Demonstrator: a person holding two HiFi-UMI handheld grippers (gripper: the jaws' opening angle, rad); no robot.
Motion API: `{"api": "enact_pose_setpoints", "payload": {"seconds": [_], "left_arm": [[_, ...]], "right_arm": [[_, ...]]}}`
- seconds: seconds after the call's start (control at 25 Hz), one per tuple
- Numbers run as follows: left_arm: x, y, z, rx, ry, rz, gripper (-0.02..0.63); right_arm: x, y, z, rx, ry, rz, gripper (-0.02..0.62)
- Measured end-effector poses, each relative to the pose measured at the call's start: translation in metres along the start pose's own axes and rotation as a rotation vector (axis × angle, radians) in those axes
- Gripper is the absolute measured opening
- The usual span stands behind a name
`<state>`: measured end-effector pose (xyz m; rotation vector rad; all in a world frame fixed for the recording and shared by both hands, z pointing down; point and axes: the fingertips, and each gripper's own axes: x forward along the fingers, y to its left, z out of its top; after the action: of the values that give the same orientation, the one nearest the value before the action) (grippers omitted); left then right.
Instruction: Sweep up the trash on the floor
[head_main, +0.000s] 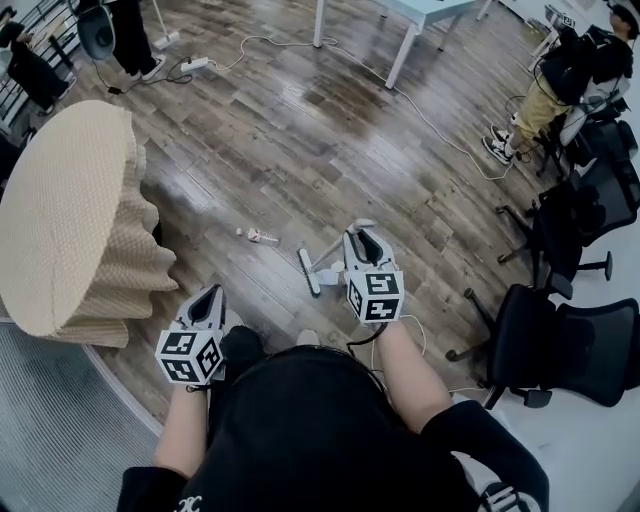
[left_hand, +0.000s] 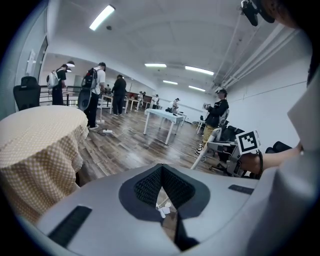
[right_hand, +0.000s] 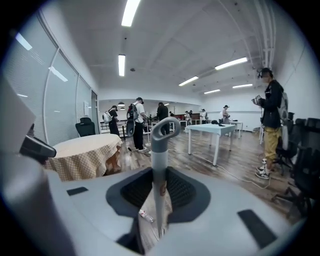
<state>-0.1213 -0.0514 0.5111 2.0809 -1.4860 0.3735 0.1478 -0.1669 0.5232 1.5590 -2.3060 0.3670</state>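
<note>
My right gripper is shut on the grey broom handle, which sticks up past the jaws. The broom head rests on the wood floor just left of that gripper. A small crumpled wrapper lies on the floor a little left of and beyond the broom head. My left gripper hangs nearer my body, its tips together with nothing showing between them. Through the gap below them I see white scraps on the floor and a dark strip that I cannot identify.
A round table with a checked cloth stands close at the left, above a grey ribbed mat. Black office chairs crowd the right. A white table leg, a cable and several people are farther off.
</note>
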Motion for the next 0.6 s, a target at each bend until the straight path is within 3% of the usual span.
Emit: {"api": "enact_pose_setpoints", "payload": {"seconds": [0.24,0.4,0.6], "left_arm": [[0.024,0.029,0.005,-0.003,0.023,-0.033,-0.005],[0.047,0.069,0.034,0.004,0.018,-0.081,-0.005],[0.066,0.128,0.074,0.016,0.012,-0.16,-0.005]], "right_arm": [[0.023,0.05,0.035,-0.062,-0.01,0.093,0.1],[0.05,0.098,0.066,-0.095,0.002,0.15,0.1],[0.084,0.153,0.117,-0.108,-0.013,0.155,0.1]]}}
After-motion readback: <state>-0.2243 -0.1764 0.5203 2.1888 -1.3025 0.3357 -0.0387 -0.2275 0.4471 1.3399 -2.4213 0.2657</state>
